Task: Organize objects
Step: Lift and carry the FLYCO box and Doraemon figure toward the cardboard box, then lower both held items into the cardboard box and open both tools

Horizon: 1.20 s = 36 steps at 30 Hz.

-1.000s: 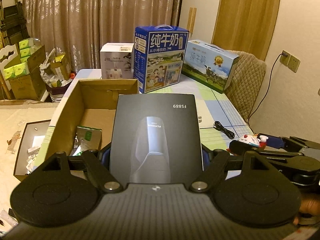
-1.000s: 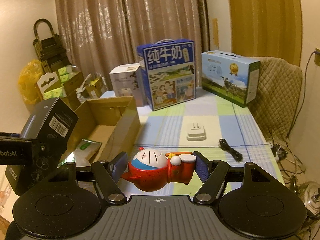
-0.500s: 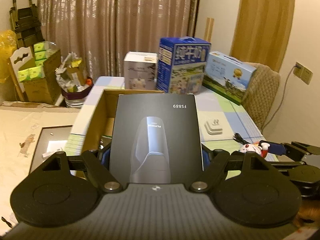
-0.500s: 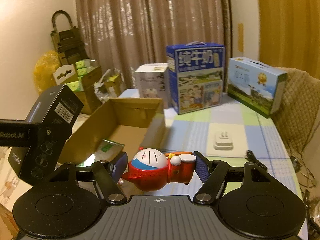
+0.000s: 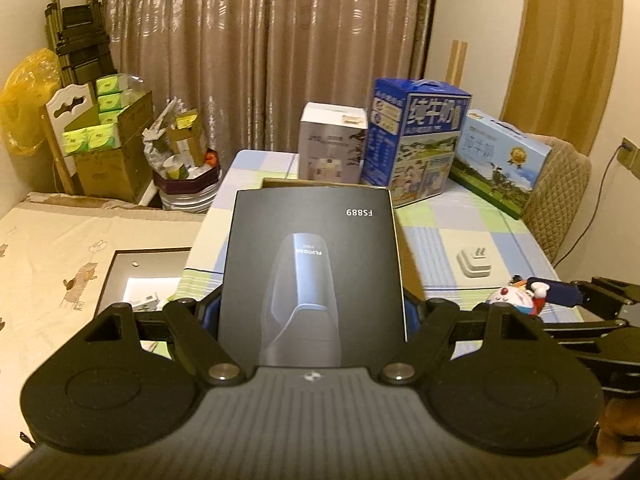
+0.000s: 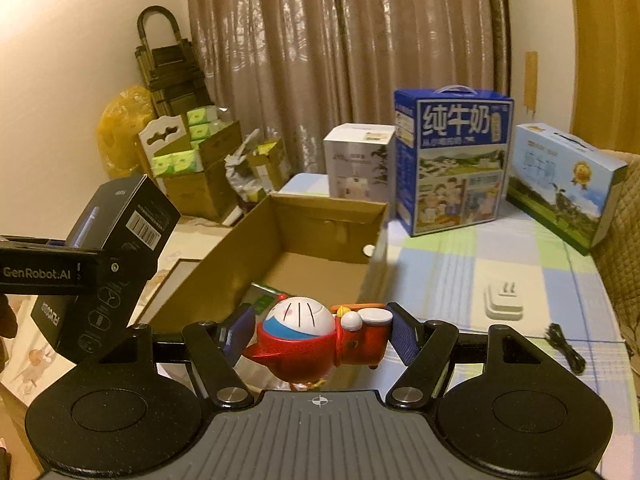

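Note:
My left gripper point(image 5: 312, 312) is shut on a black box marked FS889 point(image 5: 312, 264), held up in the air; the box hides most of the cardboard box behind it. In the right wrist view the black box point(image 6: 116, 240) hangs left of the open cardboard box point(image 6: 224, 268). My right gripper point(image 6: 318, 330) is shut on a red and white toy figure point(image 6: 308, 332), held above the near end of the cardboard box. The toy also shows at the right of the left wrist view point(image 5: 520, 296). A green packet point(image 6: 266, 300) lies inside the cardboard box.
On the checked tablecloth point(image 6: 452, 276) lie a white charger point(image 6: 502, 300) and a black cable point(image 6: 564, 348). A blue milk carton point(image 6: 452, 164), a white box point(image 6: 358, 164) and a light blue gift box point(image 6: 564, 184) stand at the back. A dark tray point(image 5: 140, 276) lies left of the table.
Both grippers have risen and drawn back with their loads. The cardboard box and table look lower and farther away, and the right wrist view has shifted left over the box.

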Motion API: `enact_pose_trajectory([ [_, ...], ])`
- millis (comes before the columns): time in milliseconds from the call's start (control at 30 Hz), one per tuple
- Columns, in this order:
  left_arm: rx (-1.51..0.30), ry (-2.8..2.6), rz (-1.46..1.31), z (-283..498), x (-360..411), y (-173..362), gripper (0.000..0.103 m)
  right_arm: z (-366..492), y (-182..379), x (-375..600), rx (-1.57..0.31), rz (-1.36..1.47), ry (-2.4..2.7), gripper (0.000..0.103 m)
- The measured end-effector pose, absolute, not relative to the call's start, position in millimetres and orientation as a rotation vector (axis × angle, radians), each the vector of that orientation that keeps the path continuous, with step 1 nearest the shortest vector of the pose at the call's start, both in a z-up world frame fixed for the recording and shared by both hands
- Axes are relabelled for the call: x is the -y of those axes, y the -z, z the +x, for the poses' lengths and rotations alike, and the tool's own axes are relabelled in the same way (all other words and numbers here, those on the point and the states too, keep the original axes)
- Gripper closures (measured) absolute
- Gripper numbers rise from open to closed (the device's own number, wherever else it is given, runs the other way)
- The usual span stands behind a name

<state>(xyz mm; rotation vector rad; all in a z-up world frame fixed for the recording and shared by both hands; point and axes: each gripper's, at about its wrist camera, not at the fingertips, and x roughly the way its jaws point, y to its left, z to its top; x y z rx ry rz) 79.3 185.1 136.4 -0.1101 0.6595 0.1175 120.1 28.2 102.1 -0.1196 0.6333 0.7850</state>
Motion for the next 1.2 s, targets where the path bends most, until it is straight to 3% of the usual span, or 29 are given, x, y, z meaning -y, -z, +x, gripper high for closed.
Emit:
enact_pose_trajectory([
  [1200, -0.760, -0.094, -0.107, 158, -227, -92, 0.027, 165, -56, -94, -0.746, -0.123, -0.832, 0.036],
])
